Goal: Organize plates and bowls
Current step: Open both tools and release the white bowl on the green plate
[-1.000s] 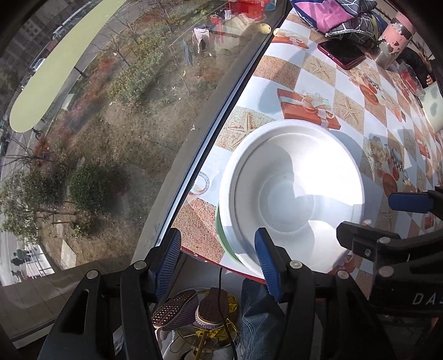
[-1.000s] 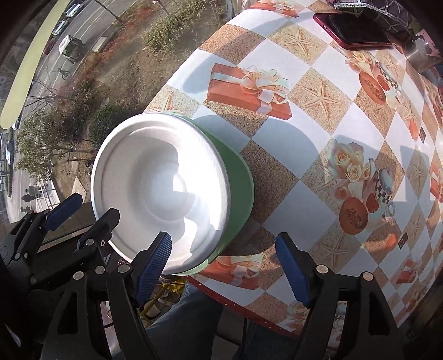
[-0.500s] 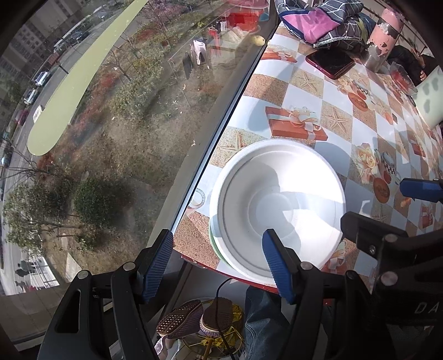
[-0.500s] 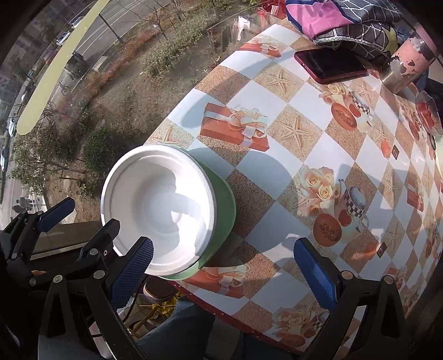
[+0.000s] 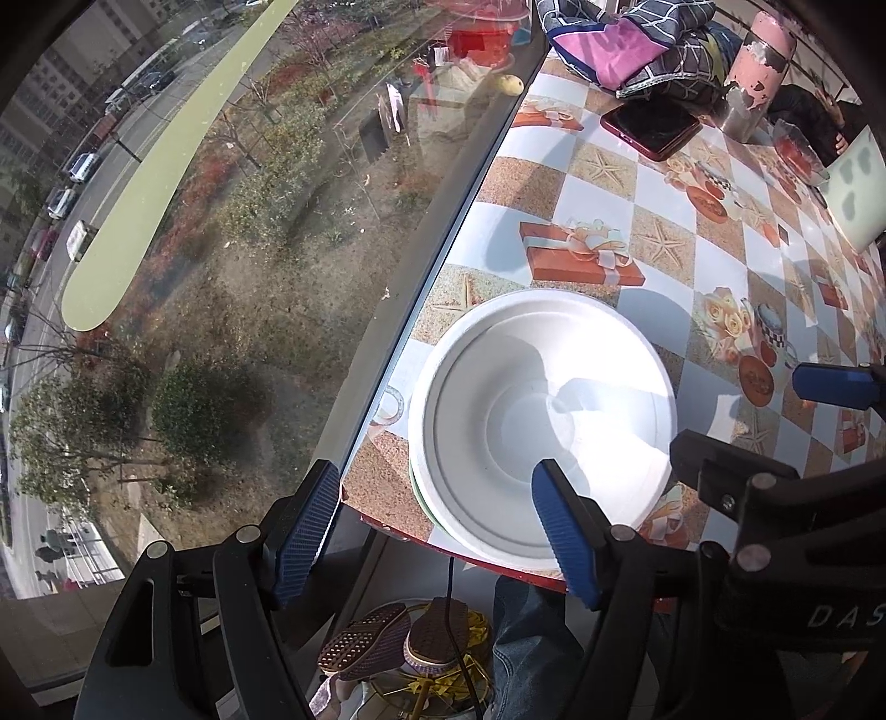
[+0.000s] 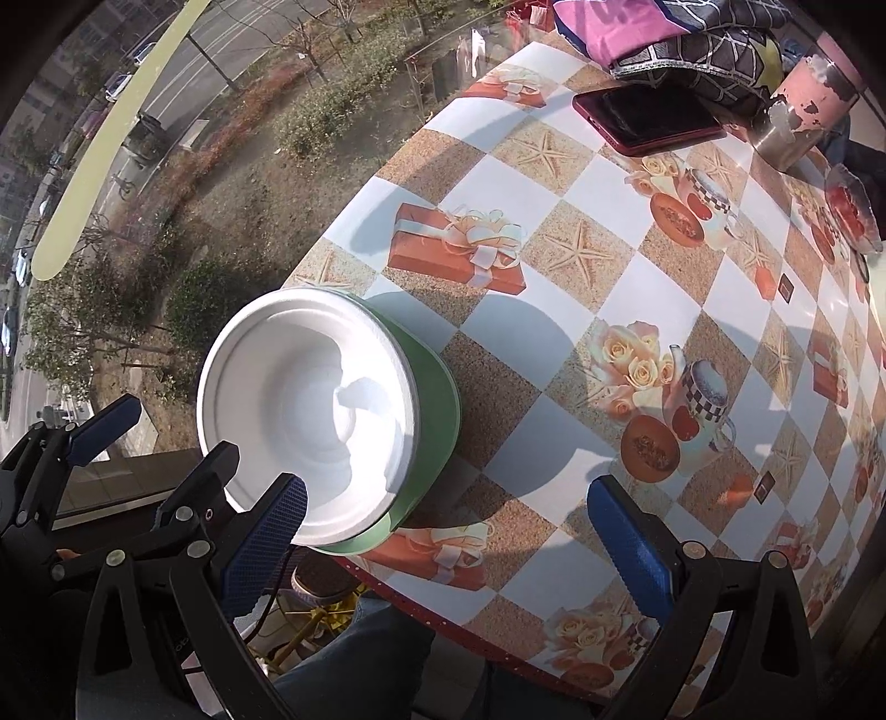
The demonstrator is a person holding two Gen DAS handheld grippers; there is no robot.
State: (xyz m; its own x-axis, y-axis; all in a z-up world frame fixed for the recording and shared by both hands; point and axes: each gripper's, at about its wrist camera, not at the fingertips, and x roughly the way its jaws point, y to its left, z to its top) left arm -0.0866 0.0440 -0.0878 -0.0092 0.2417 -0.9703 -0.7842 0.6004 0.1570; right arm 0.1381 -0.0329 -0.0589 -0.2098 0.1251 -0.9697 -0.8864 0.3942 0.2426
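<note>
A table with a checkered cloth (image 6: 609, 343) of starfish, gift boxes and roses stands against a window, with trees and a road far below filling the left of both views. At the table's near corner, in the lower centre of the left wrist view and centre left of the right wrist view, a white bowl (image 5: 545, 421) sits nested on a green plate (image 6: 437, 410), whose rim shows along its right side; the stack slightly overhangs the table edge.

The left gripper (image 5: 437, 531) hangs above that corner with nothing between its fingers. Its jaws have just been opening and stand moderately wide; its right finger lies over the bowl's near rim in the picture, its left finger out over the gap beside the window. The right gripper (image 6: 448, 548) is spread very wide and empty, jaws having just opened too. The stack lies up and left of its left finger, bare cloth between the two.

The left one looks nearer the stack; neither appears to touch it. Being round, the bowl offers no preferred axis.

Farther off, at the upper right, lie a red-cased phone (image 6: 648, 119), a folded cloth (image 5: 620, 39) and a pink tumbler (image 5: 756, 72), well clear. No other dish is in view.
</note>
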